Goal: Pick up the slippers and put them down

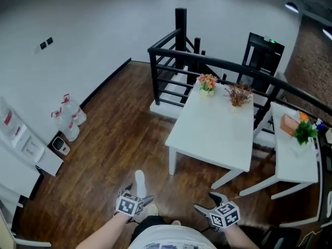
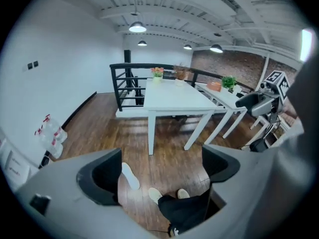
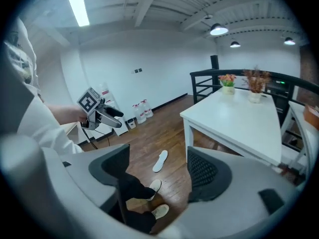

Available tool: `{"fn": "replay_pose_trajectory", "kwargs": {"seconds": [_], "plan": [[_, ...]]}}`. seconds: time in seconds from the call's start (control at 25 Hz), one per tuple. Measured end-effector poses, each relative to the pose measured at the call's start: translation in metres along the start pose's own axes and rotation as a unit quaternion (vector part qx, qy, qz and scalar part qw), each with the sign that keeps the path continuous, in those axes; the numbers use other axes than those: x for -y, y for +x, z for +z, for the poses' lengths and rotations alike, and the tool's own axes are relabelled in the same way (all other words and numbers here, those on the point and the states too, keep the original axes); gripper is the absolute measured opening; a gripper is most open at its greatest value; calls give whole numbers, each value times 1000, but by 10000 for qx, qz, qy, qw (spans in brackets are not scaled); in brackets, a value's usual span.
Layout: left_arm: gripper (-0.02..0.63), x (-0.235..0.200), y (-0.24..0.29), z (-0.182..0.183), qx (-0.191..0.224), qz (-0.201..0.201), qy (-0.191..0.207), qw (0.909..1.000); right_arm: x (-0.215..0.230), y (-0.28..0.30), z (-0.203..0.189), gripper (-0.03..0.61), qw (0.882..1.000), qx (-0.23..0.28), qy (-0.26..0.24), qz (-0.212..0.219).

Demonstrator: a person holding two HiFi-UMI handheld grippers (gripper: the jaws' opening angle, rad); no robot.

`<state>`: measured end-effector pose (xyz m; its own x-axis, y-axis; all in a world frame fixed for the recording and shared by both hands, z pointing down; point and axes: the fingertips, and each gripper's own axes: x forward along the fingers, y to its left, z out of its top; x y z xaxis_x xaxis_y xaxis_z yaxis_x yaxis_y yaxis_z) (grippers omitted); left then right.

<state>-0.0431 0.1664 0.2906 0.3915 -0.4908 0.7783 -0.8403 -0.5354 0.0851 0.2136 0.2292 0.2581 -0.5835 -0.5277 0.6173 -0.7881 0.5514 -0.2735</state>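
Logged one white slipper (image 1: 140, 182) flat on floor (image 1: 116, 134), left of counter (image 1: 212, 134) near leg, long axis roughly along counter's left edge. Judged nearer left gripper (image 1: 139, 196) than right gripper (image 1: 206, 203). Both part-open, empty.

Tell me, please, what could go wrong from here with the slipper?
1. The slipper lies flat close to the person's shoe; a step might tread on it or kick it away.
2. Only one slipper is in view, so a second could be overlooked.
3. The left gripper and right gripper are open and empty, high above the floor; a flat slipper may be hard to pinch.
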Motion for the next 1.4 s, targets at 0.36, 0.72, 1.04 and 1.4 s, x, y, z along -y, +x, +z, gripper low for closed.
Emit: {"fn": "replay_pose_trajectory", "kwargs": {"seconds": [0.36,0.72,1.04,1.4], "plan": [[503,72,7,8,-177,-419,265,9986,47,-90,-66,359,9905,504,946,-856],[502,92,5,56,59,-484,251,9985,61,-110,-50,359,9893,608,779,-1071],[502,108,5,36,-124,-584,361,9976,48,-107,-58,359,9907,678,696,-952],[503,104,10,35,-193,-506,407,9977,48,-105,-70,359,9904,625,796,-943]]}}
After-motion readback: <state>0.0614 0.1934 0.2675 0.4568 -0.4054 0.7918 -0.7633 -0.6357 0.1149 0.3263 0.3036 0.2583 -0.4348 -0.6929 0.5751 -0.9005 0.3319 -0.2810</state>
